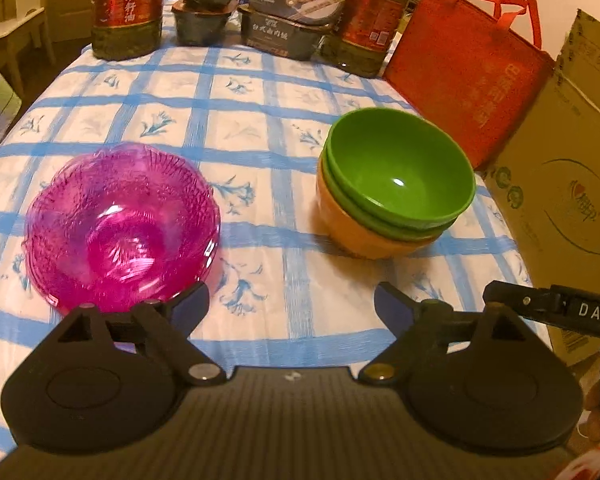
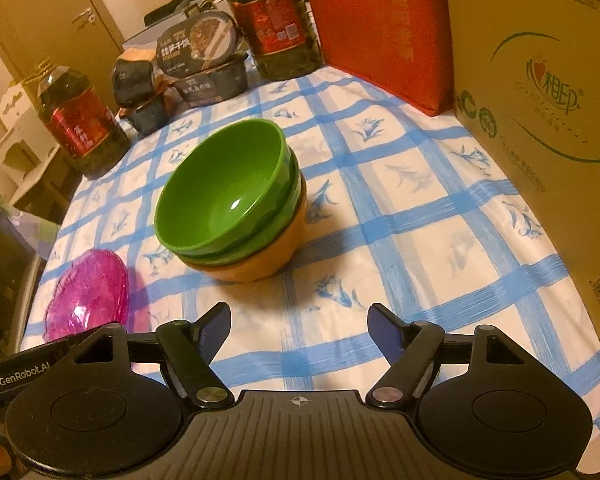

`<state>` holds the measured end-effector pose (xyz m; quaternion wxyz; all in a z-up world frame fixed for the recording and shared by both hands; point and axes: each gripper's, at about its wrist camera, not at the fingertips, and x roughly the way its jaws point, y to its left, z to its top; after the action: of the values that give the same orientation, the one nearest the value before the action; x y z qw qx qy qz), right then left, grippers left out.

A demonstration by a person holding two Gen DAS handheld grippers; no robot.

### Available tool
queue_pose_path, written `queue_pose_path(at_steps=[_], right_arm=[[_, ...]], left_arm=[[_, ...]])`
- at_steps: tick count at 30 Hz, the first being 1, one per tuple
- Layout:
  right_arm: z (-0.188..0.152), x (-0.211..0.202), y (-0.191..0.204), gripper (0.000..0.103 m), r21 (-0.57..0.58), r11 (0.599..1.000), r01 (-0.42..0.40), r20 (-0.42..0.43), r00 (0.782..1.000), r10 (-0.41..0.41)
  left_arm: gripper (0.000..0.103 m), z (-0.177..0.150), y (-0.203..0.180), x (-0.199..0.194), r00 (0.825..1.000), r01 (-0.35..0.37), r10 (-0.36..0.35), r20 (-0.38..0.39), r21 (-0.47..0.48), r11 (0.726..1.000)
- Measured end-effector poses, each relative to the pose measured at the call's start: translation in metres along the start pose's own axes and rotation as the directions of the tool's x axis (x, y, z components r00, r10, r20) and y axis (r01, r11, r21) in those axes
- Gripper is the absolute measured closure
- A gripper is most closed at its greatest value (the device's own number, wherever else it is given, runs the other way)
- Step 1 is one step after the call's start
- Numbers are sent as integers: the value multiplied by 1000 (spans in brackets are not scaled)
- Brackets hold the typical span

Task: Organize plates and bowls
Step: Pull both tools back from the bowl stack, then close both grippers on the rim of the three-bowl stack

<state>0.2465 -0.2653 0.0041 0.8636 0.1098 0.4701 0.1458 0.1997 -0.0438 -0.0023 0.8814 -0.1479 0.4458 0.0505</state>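
Left wrist view: the left gripper [image 1: 291, 302] stands spread wide with nothing between its fingers, only the blue-checked cloth of the desk [image 1: 260, 128] showing in the gap. The pink glass bowl [image 1: 122, 226] fills the lower left of the frame, upright, its near rim just at or behind the left fingertip; whether the two touch I cannot tell. The stack of bowls [image 1: 392, 188], two green ones nested in an orange one, sits right of centre, further up the frame and apart from both fingers. At the lower right edge a black bar of the other tool pokes in. Along the top stand two oil bottles [image 1: 130, 8], dark food trays [image 1: 296, 16] and a red bag [image 1: 468, 76], with a cardboard box [image 1: 572, 184] at the right.

Right wrist view: the right gripper [image 2: 299, 324] is likewise spread and empty, bare cloth between its fingers. The stack of bowls [image 2: 236, 208] lies straight up the frame from it, a little left of centre, tilted in the fisheye but seated flat. The pink glass bowl [image 2: 90, 294] shows at the lower left, well off this gripper's line, partly hidden behind the left finger's mount.

My judgement: the pink bowl belongs to the left hand, which is much the nearer; it lies to the left of that gripper's gap, so the fingers would have to shift left to straddle its rim. The stack is the likely destination, and the right hand faces it squarely. The bowls are round, so no long axis matters; the rim is the only hold.
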Motion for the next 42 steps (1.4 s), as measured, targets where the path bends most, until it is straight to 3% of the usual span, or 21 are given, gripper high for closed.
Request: queue_pose_path(at_steps=[15,29,34,38,42], right_arm=[[5,7,3,28,-15,1000,-9,-23,1000,9],[47,5,2,28,-15,999,-45,14,999,46],[79,14,4,28,-22,999,-38,33,999,39],[97,38,0,28,-1,999,-50,-17,999,50],[106,65,-1,29,-5,998,-55,-77,995,55]], left_arm=[[15,12,4,5,999,23,-24,-29,-21,999],[15,67,-2,13,996,85,-85,13,-16,996],[15,91,-4,32,995,100,-100,10,-11,995],[16,102,-5,60,992,118,-119,-45,-18,993],[24,108,-3,88,983,147,-151,-102,-41,988]])
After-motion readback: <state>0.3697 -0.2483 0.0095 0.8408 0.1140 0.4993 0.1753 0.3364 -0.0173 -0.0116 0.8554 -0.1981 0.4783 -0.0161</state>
